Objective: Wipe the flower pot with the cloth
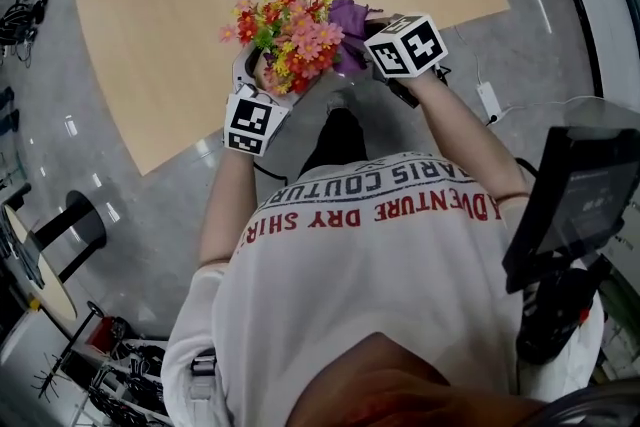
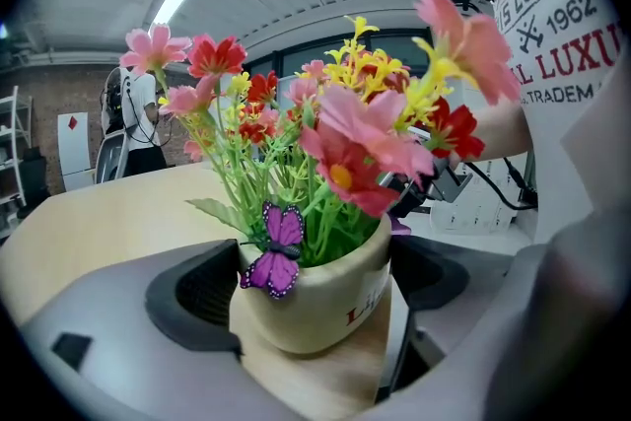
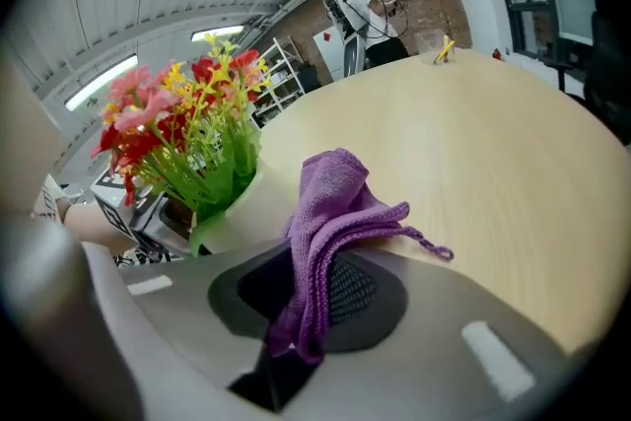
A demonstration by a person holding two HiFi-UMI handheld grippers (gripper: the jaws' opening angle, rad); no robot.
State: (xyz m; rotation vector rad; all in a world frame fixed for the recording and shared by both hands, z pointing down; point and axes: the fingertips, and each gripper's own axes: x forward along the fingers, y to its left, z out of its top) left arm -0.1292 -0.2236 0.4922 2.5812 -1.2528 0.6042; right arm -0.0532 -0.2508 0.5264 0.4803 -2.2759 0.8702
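A cream flower pot (image 2: 325, 301) with a purple butterfly (image 2: 275, 251) and a bunch of pink, red and yellow flowers (image 1: 285, 33) sits between the jaws of my left gripper (image 2: 311, 283), which is shut on it. In the head view the pot is held over the near edge of the wooden table (image 1: 180, 5). My right gripper (image 3: 314, 289) is shut on a purple cloth (image 3: 333, 207). The cloth (image 1: 350, 19) hangs just right of the flowers, close beside the pot wall (image 3: 240, 204); I cannot tell whether it touches.
The table (image 3: 483, 143) stretches away beyond the pot, with a small cup (image 3: 432, 43) at its far edge and a person (image 3: 357, 7) standing behind it. On the grey floor lie a power strip (image 1: 489, 101) and a round black stand (image 1: 86, 221). A dark screen (image 1: 575, 200) is at my right.
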